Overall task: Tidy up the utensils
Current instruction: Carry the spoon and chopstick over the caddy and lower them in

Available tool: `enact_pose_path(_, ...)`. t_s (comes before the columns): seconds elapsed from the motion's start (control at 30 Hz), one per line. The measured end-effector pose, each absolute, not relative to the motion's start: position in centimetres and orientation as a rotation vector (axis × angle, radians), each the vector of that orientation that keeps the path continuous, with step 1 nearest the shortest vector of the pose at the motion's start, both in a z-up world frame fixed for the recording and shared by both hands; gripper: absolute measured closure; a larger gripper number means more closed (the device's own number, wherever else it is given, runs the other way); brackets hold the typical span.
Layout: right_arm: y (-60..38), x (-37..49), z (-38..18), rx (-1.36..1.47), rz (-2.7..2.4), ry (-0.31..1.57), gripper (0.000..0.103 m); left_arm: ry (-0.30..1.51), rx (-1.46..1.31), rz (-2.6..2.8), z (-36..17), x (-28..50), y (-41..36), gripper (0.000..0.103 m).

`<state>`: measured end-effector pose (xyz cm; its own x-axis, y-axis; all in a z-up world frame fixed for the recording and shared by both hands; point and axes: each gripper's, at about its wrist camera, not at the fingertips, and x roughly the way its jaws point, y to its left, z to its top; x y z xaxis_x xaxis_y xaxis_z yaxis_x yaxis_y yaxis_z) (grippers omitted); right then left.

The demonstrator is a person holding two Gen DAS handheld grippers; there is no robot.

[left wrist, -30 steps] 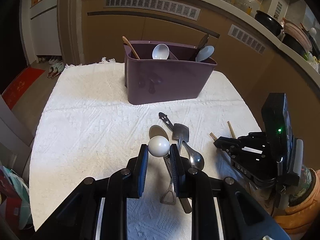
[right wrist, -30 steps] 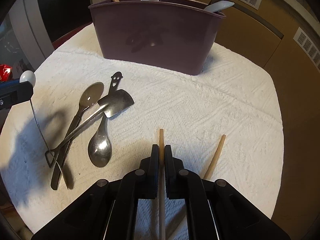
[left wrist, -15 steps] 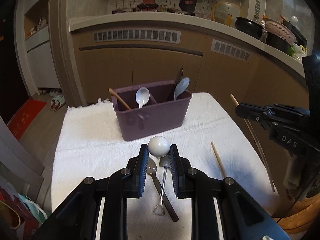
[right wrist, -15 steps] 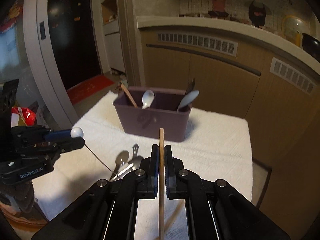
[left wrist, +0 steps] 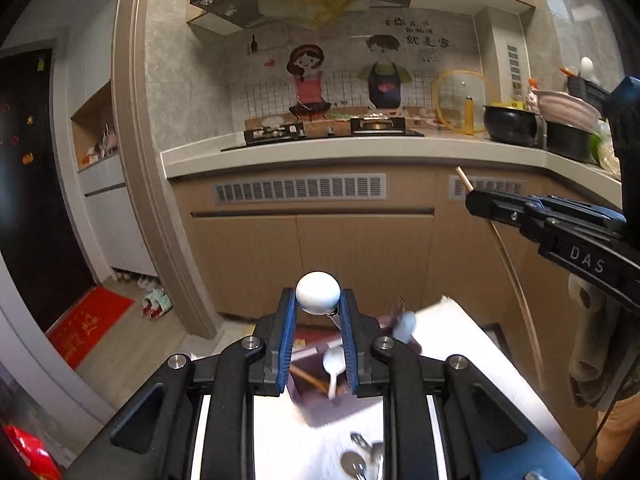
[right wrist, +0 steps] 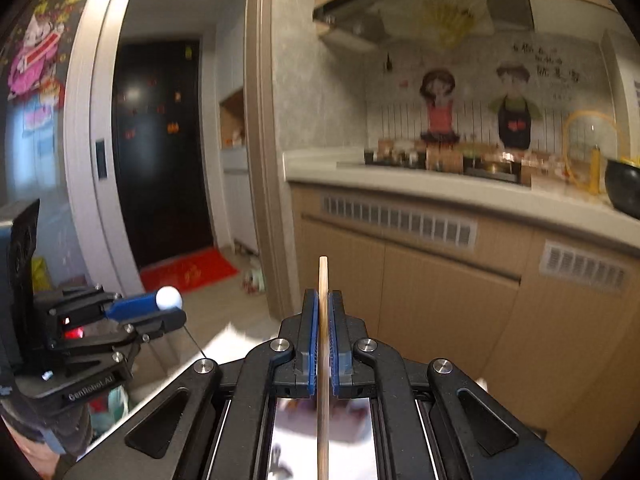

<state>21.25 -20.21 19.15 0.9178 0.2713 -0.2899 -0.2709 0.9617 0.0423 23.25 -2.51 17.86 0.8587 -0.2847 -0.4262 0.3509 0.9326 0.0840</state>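
My left gripper (left wrist: 318, 306) is shut on the white ball end (left wrist: 318, 293) of a thin wire utensil and holds it high in the air. It also shows in the right wrist view (right wrist: 168, 304). My right gripper (right wrist: 324, 300) is shut on a wooden chopstick (right wrist: 323, 360), upright between the pads. It also shows in the left wrist view (left wrist: 476, 200) with the chopstick (left wrist: 516, 276) hanging down. The purple utensil caddy (left wrist: 320, 380) with a white spoon (left wrist: 334, 364) sits far below, blurred, on the white cloth (left wrist: 472, 352).
Metal spoons (left wrist: 354, 462) lie on the cloth below my left gripper. A kitchen counter (left wrist: 360, 152) with a hob and black pots (left wrist: 508, 124) stands behind. Wooden cabinets (left wrist: 360, 264) run under it. A dark door (right wrist: 160, 140) and red mat (right wrist: 188, 272) are at the left.
Both grippers have risen well above the table and tilted up, each still holding its utensil. The caddy and the cloth have dropped to the bottom of both views.
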Motion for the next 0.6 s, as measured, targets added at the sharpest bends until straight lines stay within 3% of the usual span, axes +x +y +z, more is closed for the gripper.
enact_pose_path(0.6, -17.0, 34.1, 14.4, 0.000, 0.347, 0.221, 0.098, 0.572, 0.171, -0.298, 11.6, 32.9, -0.6, 0.084)
